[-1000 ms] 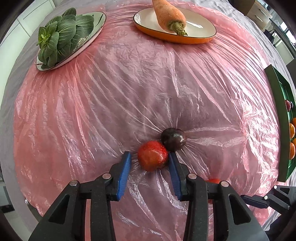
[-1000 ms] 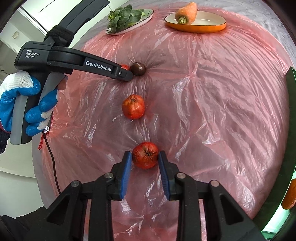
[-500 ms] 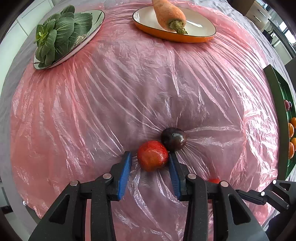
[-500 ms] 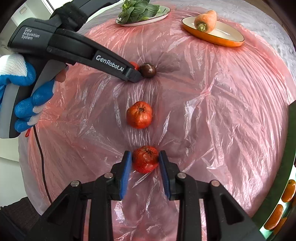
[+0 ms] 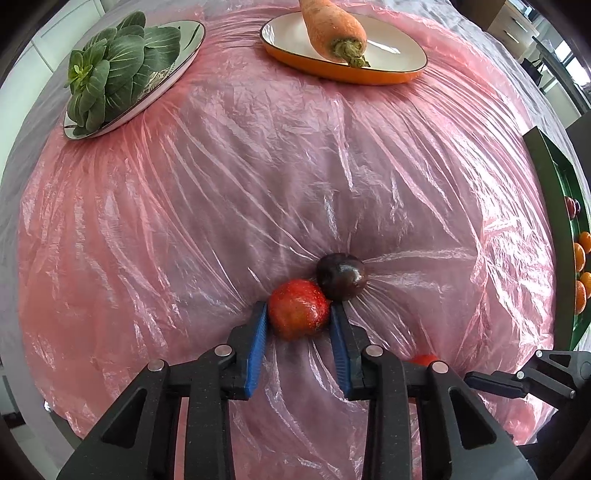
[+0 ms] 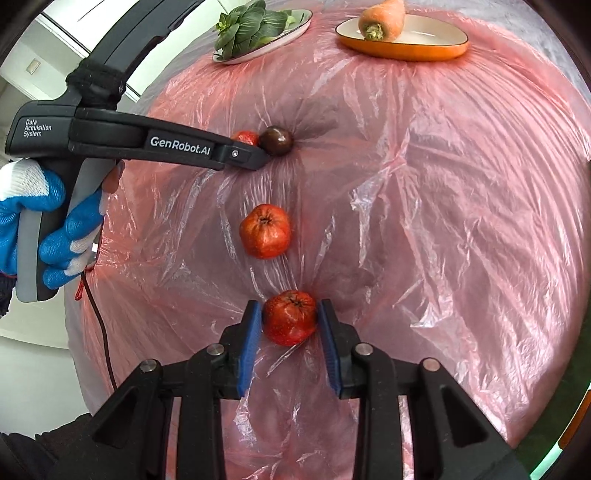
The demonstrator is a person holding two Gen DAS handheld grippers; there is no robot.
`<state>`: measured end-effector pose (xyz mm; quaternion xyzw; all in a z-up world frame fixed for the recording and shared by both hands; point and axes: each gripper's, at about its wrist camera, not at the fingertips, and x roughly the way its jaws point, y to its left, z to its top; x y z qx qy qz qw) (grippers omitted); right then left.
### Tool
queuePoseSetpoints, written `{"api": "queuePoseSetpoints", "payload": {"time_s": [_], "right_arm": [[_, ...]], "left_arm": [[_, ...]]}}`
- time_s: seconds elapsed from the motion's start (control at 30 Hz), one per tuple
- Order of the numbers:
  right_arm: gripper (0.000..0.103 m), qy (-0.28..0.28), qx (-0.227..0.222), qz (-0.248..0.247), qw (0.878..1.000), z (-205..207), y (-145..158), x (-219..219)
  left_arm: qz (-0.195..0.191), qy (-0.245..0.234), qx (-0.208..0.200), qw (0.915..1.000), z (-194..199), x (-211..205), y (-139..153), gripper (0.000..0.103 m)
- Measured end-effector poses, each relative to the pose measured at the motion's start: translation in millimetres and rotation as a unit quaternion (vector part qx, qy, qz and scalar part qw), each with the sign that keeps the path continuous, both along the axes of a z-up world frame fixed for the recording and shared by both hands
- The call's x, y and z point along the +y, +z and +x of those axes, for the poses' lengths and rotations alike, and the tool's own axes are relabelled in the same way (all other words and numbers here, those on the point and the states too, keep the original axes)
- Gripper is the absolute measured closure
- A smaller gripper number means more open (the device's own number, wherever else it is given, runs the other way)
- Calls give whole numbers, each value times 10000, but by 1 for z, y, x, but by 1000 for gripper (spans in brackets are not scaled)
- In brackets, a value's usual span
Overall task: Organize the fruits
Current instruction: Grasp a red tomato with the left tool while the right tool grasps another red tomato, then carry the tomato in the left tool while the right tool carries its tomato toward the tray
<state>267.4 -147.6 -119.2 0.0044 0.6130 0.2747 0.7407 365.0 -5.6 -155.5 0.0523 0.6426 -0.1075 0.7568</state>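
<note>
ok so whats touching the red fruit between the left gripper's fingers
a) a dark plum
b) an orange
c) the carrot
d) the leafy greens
a: in the left wrist view the dark plum sits right against the red fruit that lies between the left gripper fingers, while the carrot and the leafy greens sit on plates at the far side of the table.

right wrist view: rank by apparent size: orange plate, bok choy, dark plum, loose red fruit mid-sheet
1. orange plate
2. bok choy
3. loose red fruit
4. dark plum
The plate and bok choy sit farthest away, so they likely look smaller than they are.
</note>
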Motion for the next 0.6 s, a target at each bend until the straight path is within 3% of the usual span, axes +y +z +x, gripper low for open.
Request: {"api": "queuePoseSetpoints", "payload": {"time_s": [0.6], "right_arm": [[64, 23, -188, -133, 9997, -25, 16, 1]], "left_arm": [[-225, 155, -259, 9993, -16, 17, 22, 75]]}}
